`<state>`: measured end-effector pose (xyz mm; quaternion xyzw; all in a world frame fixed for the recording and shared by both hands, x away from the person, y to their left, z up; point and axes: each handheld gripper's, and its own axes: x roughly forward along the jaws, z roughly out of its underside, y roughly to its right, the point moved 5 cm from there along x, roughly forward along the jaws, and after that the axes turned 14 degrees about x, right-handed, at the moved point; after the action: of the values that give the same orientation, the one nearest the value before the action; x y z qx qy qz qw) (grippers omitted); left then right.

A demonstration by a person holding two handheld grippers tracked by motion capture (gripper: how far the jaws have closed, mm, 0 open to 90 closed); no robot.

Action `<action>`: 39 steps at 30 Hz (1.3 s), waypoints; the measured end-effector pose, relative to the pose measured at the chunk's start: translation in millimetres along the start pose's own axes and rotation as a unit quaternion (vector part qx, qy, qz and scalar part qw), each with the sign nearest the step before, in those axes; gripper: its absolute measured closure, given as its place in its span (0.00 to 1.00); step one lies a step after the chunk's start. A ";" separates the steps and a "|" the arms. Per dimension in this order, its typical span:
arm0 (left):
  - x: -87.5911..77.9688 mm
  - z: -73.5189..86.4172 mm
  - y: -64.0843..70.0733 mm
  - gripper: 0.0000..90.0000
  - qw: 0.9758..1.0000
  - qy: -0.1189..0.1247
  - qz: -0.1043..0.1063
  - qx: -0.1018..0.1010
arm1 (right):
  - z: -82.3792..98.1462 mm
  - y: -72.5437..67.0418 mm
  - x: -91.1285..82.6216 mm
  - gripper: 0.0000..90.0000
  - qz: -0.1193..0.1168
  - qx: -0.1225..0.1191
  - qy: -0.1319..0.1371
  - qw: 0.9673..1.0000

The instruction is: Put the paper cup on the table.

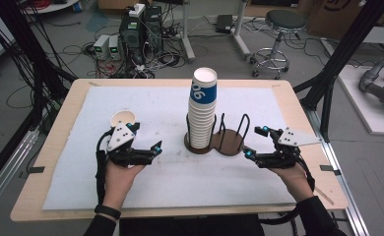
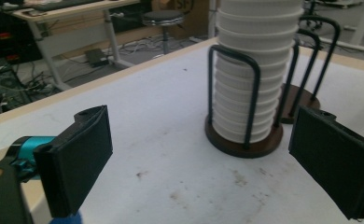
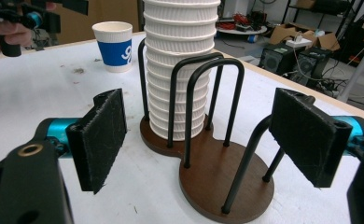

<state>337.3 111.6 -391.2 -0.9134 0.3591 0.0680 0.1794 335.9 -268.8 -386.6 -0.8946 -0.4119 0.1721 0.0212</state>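
Centre frame, the cup stack (image 1: 203, 110) stands in the holder (image 1: 218, 142) — one lone cup (image 1: 123, 119) sits left. Left gripper (image 1: 145, 147) and right gripper (image 1: 256, 142) both gape, empty — looks barely begun.

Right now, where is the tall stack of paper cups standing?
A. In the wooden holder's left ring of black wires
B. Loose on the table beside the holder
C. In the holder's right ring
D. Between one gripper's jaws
A: the stack of paper cups rises from the left wire ring of the wooden holder, whose right ring is empty.
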 end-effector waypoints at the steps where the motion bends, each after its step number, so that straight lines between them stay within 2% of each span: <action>1: 1.5 0.8 2.1 0.07 1.000 0.006 0.009 -0.004 | 0.0 -0.3 -0.2 0.22 0.001 0.000 0.000 1.000; 6: 5.2 9.0 5.9 0.07 0.999 0.020 0.030 -0.015 | -1.0 -1.3 0.0 0.22 0.003 0.001 0.000 1.000; 9: 3.1 6.9 8.5 0.07 0.999 0.029 0.024 0.005 | -0.9 -1.4 0.3 0.22 0.005 -0.002 0.000 1.000; 10: 3.0 6.2 9.8 0.07 0.999 0.032 0.028 0.009 | -0.8 -1.4 0.2 0.22 0.005 0.000 -0.001 1.000; 16: 4.1 6.9 14.8 0.07 0.999 0.030 0.040 0.016 | -0.3 0.6 -2.9 0.22 0.008 0.002 0.001 1.000; 23: 7.1 11.8 18.3 0.07 0.998 0.025 0.054 0.008 | 0.3 1.2 -2.7 0.22 0.006 0.003 0.001 1.000; 27: 6.6 12.7 18.1 0.07 0.998 0.023 0.053 0.012 | 0.5 1.3 -1.7 0.22 0.009 0.000 0.000 1.000; 31: 4.2 13.2 16.4 0.07 0.999 0.017 0.037 0.033 | 0.8 1.3 -1.1 0.22 0.012 -0.004 -0.002 1.000; 34: 3.3 14.4 14.9 0.07 0.999 0.022 0.038 0.022 | 1.2 1.6 -0.6 0.22 0.011 -0.001 -0.001 1.000; 39: 5.0 17.3 15.0 0.07 0.999 0.013 0.036 0.024 | 2.1 1.5 0.4 0.22 0.009 -0.002 -0.003 1.000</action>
<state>330.8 104.8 -412.6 -0.8962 0.3952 0.0540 0.1942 336.6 -269.7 -388.9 -0.8977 -0.4044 0.1742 0.0171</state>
